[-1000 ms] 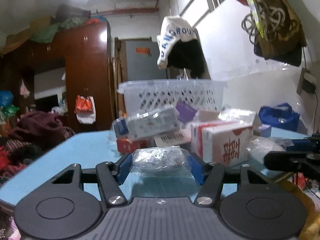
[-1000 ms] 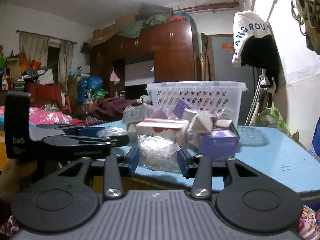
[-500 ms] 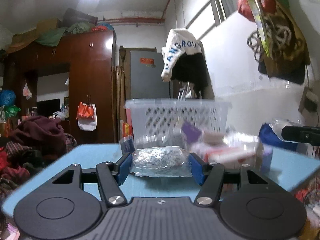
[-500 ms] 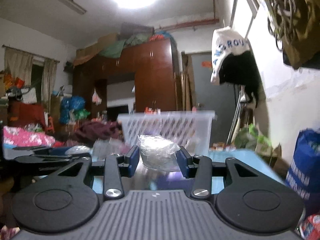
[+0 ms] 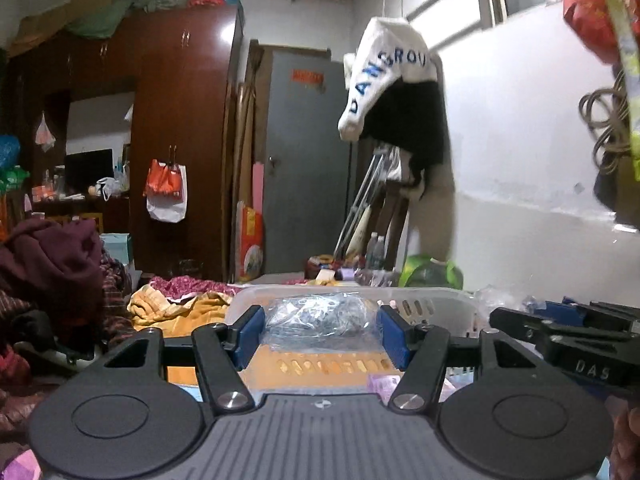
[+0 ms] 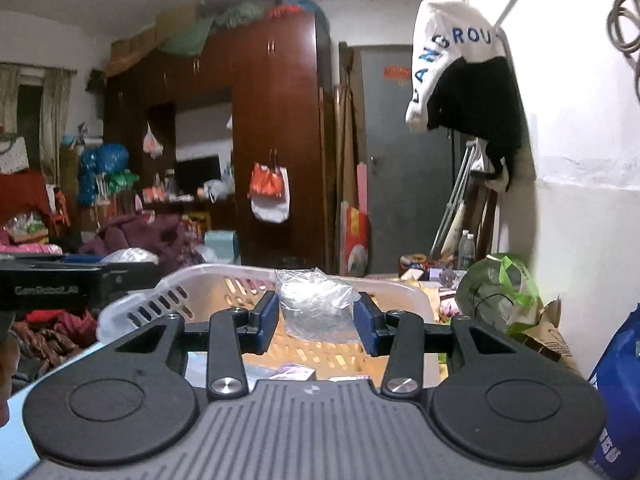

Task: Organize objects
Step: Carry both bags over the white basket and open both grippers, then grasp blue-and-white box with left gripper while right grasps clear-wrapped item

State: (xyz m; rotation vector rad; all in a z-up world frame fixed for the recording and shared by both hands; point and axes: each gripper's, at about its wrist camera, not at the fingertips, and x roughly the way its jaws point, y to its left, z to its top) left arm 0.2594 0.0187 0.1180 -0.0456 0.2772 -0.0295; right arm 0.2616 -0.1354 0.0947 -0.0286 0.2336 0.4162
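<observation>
Two crinkled clear plastic packets are in play. The left packet sits between the blue pads of the left gripper; the right packet sits between the pads of the right gripper. Both are held up above the open top of the white slotted plastic laundry basket — left wrist view shows the basket rim just beyond the packet, right wrist view shows the near rim and the orange-lit slotted floor below.

Step in hand, as I judge it: drop both packets into the basket. To do it well, get each packet fully past the near rim before letting go; soft bags drape and can catch on the edge. Lower a little so they land rather than tumble. Release one side at a time if the two tools sit close — the right gripper's black body shows at the right edge of the left view, so the pair are near each other.

Jaws: left pair roughly half closed, pads pressing both ends of its packet, film bulging between. Right pair set narrower, pinching its packet at the sides, the bag's top standing above the pads. Neither touches the basket.

Outward: a few small boxes lie on the pale blue table in front of the basket.
</observation>
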